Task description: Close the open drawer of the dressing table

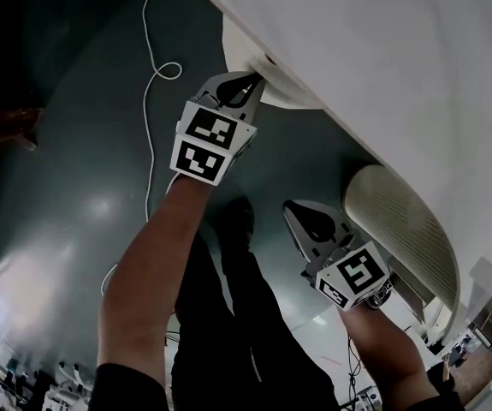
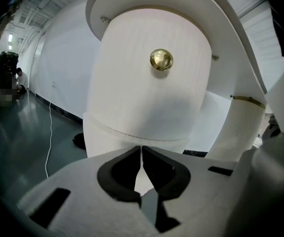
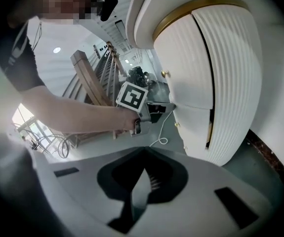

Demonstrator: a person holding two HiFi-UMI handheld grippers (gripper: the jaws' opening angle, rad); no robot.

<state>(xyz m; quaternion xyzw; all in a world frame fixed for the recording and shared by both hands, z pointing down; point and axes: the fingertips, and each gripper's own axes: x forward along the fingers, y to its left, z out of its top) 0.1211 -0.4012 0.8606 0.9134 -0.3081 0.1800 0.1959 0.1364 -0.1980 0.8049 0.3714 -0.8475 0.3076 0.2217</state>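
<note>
The white dressing table [image 1: 417, 75] fills the head view's upper right. Its rounded drawer front [image 1: 244, 51] sticks out from under the top. In the left gripper view that front [image 2: 146, 98] carries a brass knob [image 2: 161, 59] and overhangs the lower front [image 2: 107, 135]. My left gripper [image 1: 250, 84] is shut and empty, tips against the drawer front below the knob; its fingertips [image 2: 141, 149] meet. My right gripper [image 1: 299, 215] hangs shut and empty beside the ribbed side cabinet [image 1: 400, 221], touching nothing. The right gripper view shows the left gripper [image 3: 154, 110] at the drawer.
A white cable [image 1: 149, 101] runs across the dark glossy floor [image 1: 74, 195] and loops near the table. The ribbed cabinet door [image 3: 225, 68] with a gold rim stands close to my right gripper [image 3: 142, 154]. Wooden furniture [image 3: 90, 78] stands further back.
</note>
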